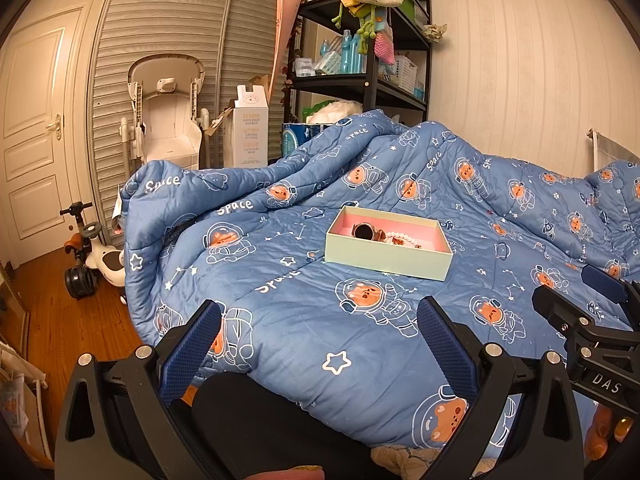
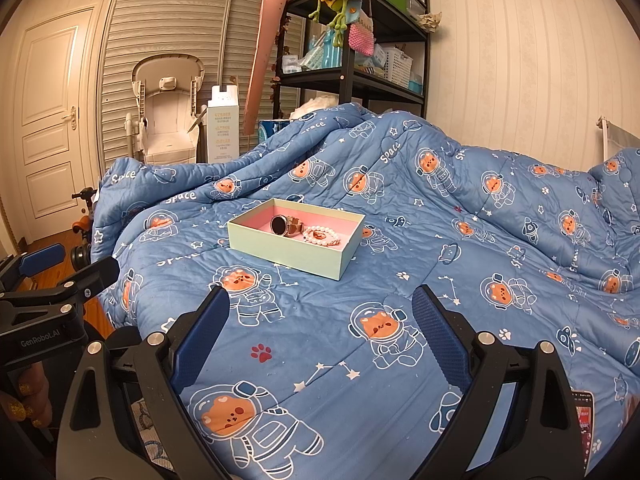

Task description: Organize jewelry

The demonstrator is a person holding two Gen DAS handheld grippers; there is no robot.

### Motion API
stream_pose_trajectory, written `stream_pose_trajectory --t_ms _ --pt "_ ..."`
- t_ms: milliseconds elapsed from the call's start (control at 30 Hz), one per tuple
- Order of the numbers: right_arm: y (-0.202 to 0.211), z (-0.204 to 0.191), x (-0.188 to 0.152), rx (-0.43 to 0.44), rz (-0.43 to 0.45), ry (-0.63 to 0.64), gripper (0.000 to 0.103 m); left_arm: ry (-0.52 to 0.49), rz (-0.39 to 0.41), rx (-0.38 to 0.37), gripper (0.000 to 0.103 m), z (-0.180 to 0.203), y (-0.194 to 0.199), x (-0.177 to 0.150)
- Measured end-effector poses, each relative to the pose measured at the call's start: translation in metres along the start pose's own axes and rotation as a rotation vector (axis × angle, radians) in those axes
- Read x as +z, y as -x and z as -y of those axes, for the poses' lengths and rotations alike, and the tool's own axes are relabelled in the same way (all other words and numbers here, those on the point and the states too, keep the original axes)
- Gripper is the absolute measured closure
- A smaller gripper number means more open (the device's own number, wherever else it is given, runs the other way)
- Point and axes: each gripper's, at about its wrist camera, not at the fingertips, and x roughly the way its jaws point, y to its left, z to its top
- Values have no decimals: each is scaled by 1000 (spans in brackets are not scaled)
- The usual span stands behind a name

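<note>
The left gripper hangs over the blue quilt, its fingers spread wide and empty. Farther on sits a pale green box with a pink lining, holding a watch and a pearl bracelet. The right gripper shows at the right edge.

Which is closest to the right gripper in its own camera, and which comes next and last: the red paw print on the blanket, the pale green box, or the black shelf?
From the right gripper:
1. Red paw print on the blue blanket, just ahead, slightly left.
2. Pale green cardboard box with pink lining, mid-bed, holding the jewelry.
3. Black metal shelf, against the far wall beyond the bed.
</note>
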Motion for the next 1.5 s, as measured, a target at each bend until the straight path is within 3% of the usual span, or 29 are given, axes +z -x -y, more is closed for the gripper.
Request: stream_pose_trajectory --t_ms 1500 --pt "0 0 0 1 -1 2 12 2 21 -3 7 -2 4 0"
